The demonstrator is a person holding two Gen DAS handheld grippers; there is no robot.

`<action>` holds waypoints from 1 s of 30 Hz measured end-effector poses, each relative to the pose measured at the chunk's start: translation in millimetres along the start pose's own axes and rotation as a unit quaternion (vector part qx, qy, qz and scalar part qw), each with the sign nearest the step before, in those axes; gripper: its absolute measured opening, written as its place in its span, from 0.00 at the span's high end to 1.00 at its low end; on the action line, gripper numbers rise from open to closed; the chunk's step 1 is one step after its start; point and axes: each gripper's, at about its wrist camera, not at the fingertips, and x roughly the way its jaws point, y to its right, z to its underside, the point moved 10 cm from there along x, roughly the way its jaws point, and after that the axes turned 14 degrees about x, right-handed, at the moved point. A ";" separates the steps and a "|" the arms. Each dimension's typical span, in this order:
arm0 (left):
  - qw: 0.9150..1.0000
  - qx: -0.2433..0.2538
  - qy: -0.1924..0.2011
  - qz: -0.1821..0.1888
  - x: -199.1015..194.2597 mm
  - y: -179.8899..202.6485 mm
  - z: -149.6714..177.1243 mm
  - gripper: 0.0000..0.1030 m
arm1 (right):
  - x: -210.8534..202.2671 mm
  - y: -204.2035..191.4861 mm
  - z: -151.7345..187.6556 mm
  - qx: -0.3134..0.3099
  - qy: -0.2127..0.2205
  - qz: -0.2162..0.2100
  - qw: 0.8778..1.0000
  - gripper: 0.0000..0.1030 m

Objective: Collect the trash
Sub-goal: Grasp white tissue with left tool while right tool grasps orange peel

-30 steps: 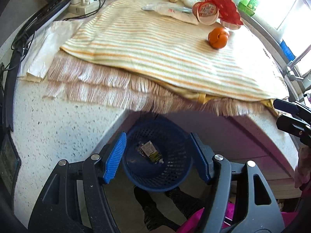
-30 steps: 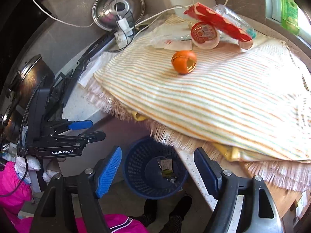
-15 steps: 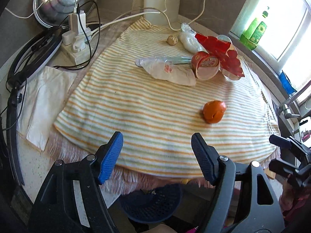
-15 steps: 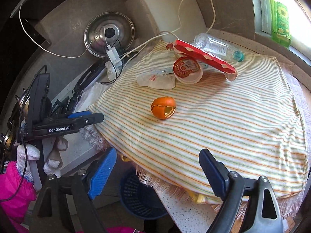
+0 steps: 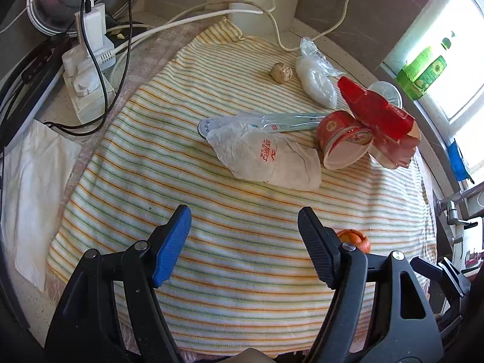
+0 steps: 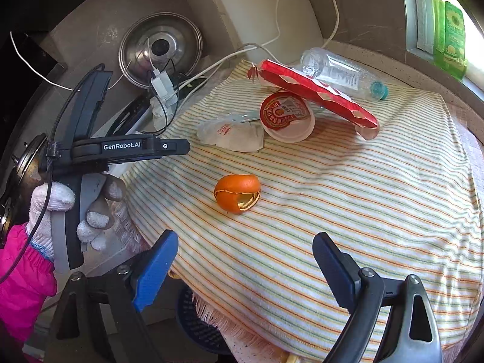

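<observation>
Trash lies on a striped cloth [image 5: 211, 257]: a crumpled white wrapper [image 5: 266, 157], a red cup [image 5: 345, 139], a red snack bag [image 5: 378, 115], a clear plastic bag [image 5: 316, 83], a brown lump [image 5: 281, 72]. An orange peel [image 6: 237, 193] lies mid-cloth; it shows behind the right finger in the left wrist view [image 5: 355, 239]. A clear bottle [image 6: 341, 72] lies at the back. My left gripper [image 5: 245, 242] is open and empty above the cloth's near part. My right gripper [image 6: 245, 266] is open and empty, just short of the peel. The blue basket [image 6: 193, 323] shows under the counter edge.
A power strip with chargers and cables [image 5: 87, 69] and a steel pot lid [image 6: 160, 48] stand at the back left. White paper [image 5: 33, 181] lies left of the cloth. Green bottles [image 6: 447, 30] stand on the window sill. A tap [image 5: 453, 208] is at the right.
Both grippers have risen from over the blue basket below the counter and moved forward above the cloth. The trash items are now closer. Both stay open.
</observation>
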 end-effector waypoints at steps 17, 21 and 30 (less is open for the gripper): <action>0.999 -0.038 -0.023 0.032 49.0 1.5 -35.2 0.27 | 38.1 -1.1 -20.6 -0.002 -0.014 0.001 1.000 0.10; 0.999 -0.019 -0.023 0.019 57.4 8.3 -39.6 0.27 | 45.7 -2.2 -23.5 -0.003 -0.015 0.003 1.000 0.10; 0.999 -0.022 -0.016 0.027 62.4 18.9 -42.9 0.56 | 64.2 -11.2 -26.0 -0.011 -0.018 0.006 1.000 0.10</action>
